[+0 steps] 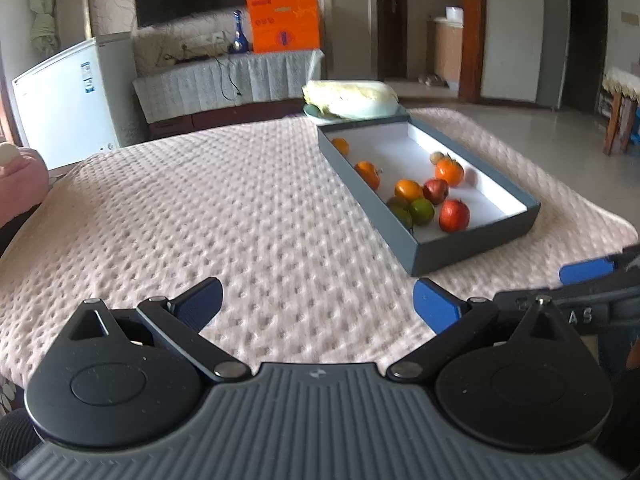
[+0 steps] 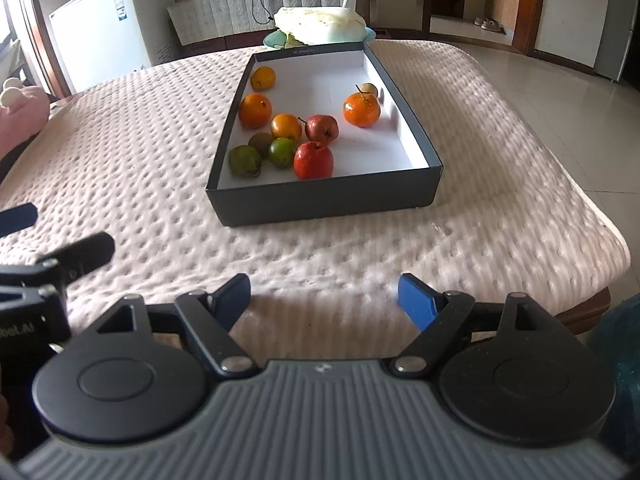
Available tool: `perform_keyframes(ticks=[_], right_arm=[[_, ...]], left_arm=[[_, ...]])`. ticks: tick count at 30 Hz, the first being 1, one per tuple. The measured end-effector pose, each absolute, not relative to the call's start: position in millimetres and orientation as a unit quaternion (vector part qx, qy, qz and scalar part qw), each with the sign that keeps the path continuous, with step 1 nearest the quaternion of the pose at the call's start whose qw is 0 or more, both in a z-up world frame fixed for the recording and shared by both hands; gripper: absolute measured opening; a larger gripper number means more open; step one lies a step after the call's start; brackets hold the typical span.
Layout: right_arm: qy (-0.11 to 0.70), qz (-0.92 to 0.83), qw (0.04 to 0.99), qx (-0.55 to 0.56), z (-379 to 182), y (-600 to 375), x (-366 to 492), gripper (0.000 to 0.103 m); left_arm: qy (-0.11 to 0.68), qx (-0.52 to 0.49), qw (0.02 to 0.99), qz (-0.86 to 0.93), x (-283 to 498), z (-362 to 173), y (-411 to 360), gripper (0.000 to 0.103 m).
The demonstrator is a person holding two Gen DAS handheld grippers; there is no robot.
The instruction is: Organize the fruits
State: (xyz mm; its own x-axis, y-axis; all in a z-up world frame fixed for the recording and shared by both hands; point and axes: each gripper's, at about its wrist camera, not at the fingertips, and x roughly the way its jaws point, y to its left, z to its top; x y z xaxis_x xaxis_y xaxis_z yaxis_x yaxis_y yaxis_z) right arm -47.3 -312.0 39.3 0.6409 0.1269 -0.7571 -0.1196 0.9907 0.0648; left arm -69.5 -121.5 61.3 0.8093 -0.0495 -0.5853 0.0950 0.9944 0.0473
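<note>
Grey box [image 2: 320, 200] on the bumpy pink cloth [image 2: 140, 140], fruit [image 2: 313, 160] all loose inside | left gripper [image 1: 318, 300] spread wide, holding nothing | right gripper [image 2: 324, 296] same, both hovering short of the box

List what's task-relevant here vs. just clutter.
Job:
grey box
oranges
red apples
green fruits
left gripper, right gripper, both open, empty

Lying about:
cabbage on plate
pink toy
orange carton
</note>
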Motion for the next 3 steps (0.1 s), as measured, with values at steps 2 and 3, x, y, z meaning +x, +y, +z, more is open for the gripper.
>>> perform_keyframes(ticks=[2,3], right_arm=[[0.419,0.069,0.906,0.003,39.2,-311.5,-47.3,0.083],[0.419,0.069,0.906,0.002,39.2,-311.4,-47.4,0.083]], left_arm=[[0.31,0.031,0.949,-0.046,-68.0,62.6,-120.3,0.102],[0.311,0.032,0.949,-0.047,-67.5,62.7,-120.7,0.102]])
